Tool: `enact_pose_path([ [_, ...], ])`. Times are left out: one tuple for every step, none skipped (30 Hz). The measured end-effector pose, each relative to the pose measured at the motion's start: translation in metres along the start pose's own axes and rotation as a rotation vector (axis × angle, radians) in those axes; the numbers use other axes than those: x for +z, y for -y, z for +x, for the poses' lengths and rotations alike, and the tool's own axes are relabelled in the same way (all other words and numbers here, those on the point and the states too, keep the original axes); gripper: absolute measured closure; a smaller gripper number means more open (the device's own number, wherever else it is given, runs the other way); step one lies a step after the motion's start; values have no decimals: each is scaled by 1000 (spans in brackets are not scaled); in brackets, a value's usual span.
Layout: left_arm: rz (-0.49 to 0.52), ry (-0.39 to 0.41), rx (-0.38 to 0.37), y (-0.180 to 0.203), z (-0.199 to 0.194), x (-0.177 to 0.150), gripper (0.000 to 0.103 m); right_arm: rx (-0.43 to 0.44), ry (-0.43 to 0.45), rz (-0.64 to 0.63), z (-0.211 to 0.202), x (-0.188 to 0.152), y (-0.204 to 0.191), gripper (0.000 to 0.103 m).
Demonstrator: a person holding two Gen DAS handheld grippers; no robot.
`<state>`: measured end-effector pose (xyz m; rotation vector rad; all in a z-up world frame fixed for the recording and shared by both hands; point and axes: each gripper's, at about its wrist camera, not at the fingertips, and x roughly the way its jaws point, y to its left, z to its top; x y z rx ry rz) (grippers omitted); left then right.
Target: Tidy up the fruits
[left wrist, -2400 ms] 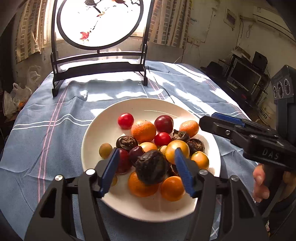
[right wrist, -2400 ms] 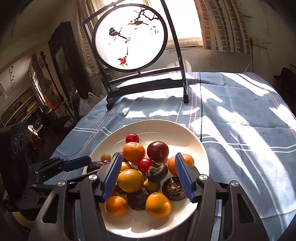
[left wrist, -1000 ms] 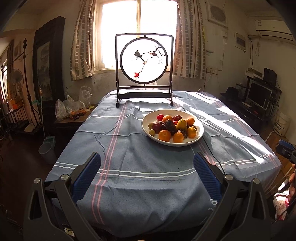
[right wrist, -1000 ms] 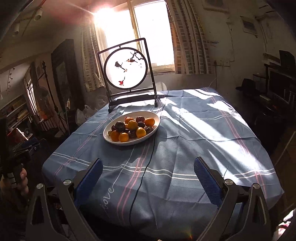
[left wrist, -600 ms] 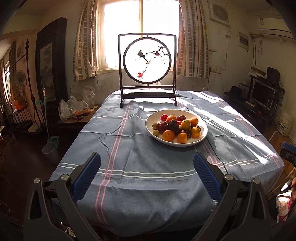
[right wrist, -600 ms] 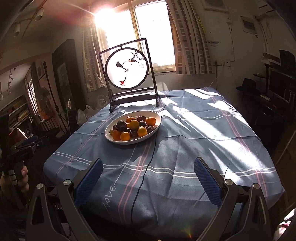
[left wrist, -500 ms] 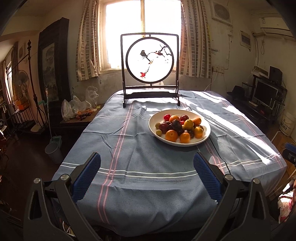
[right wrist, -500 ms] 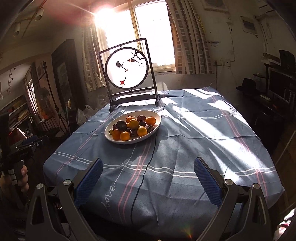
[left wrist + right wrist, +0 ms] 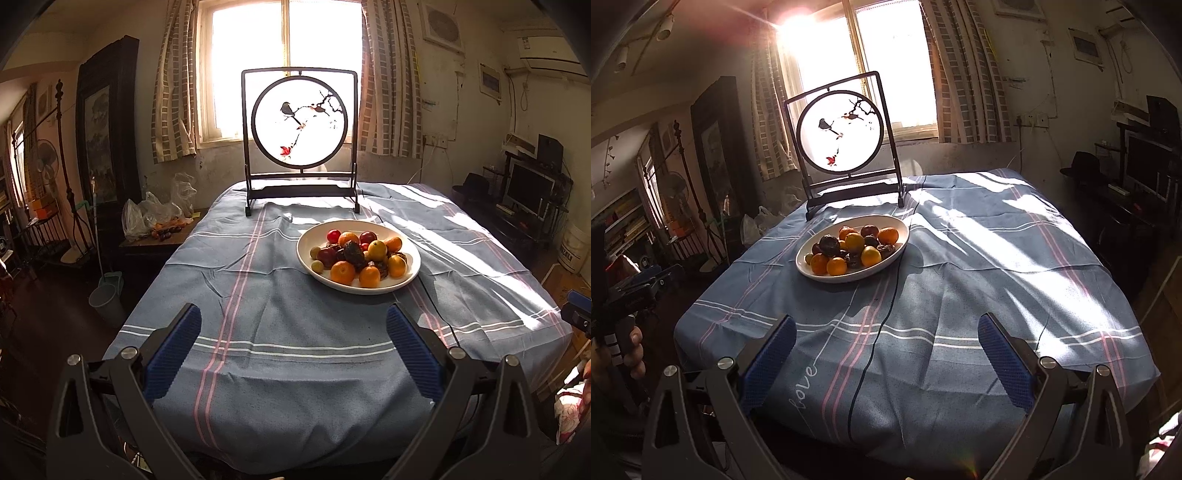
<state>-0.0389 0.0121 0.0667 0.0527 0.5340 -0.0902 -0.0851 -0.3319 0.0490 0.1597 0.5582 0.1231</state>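
A white plate (image 9: 413, 274) piled with several fruits stands on the blue striped tablecloth (image 9: 258, 295): oranges (image 9: 342, 272), a yellow citrus (image 9: 376, 249), red plums and dark wrinkled fruits. It also shows in the right wrist view (image 9: 897, 242). My left gripper (image 9: 293, 343) is open and empty, held back off the table's near edge. My right gripper (image 9: 886, 345) is open and empty, also back from the near edge. The left gripper's body shows at the far left of the right wrist view (image 9: 624, 299).
A round painted screen on a black stand (image 9: 300, 125) stands at the table's far end before the window. A thin black cable (image 9: 879, 332) runs from the plate to the near edge. A side table with bags (image 9: 155, 225) is to the left, a monitor (image 9: 530, 192) to the right.
Both grippers have pulled far back from over the plate and opened wide. In the last half second the left view drifted slightly; the right barely moved.
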Motion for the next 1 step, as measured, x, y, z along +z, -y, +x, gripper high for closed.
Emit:
enact_pose_path([
  [1, -1, -1, 0, 0, 0, 5, -1, 1, 1, 0, 0, 1, 4],
])
